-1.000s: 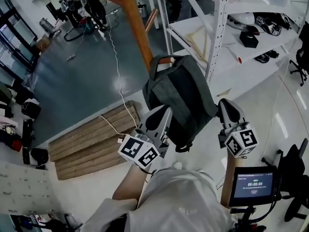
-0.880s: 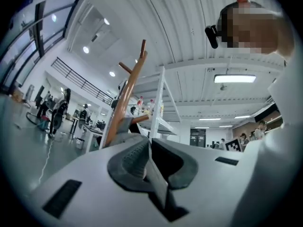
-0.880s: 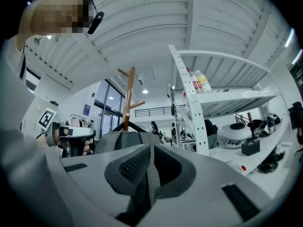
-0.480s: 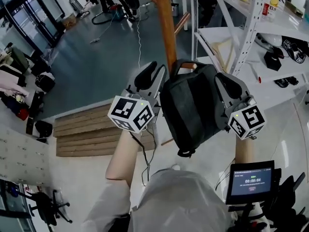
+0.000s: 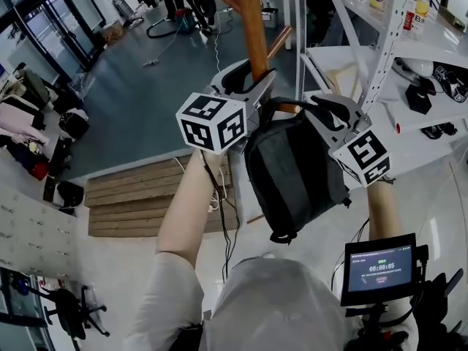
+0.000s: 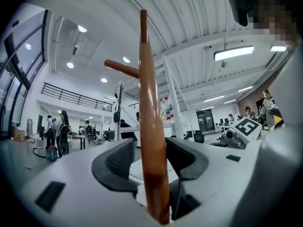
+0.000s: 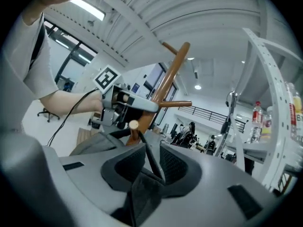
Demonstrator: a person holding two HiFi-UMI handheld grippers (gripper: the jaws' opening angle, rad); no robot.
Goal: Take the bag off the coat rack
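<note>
The left gripper [image 6: 151,150], whose jaws have just been opening, straddles the brown wooden coat-rack pole [image 6: 147,93] without pinching it, probably letting go. The right gripper [image 7: 152,156] is clamped on the black carry strap [image 7: 156,167], which loops over the short wooden peg [image 7: 134,125], likely so the strap can be lifted clear. The dark grey fabric backpack [image 5: 296,170] hangs at 6 o'clock below that peg.

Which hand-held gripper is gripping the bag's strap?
The right hand-held gripper: its jaws pinch the bag strap. The left hand-held gripper, whose jaws have just been opening, stands open around the coat rack pole.
</note>
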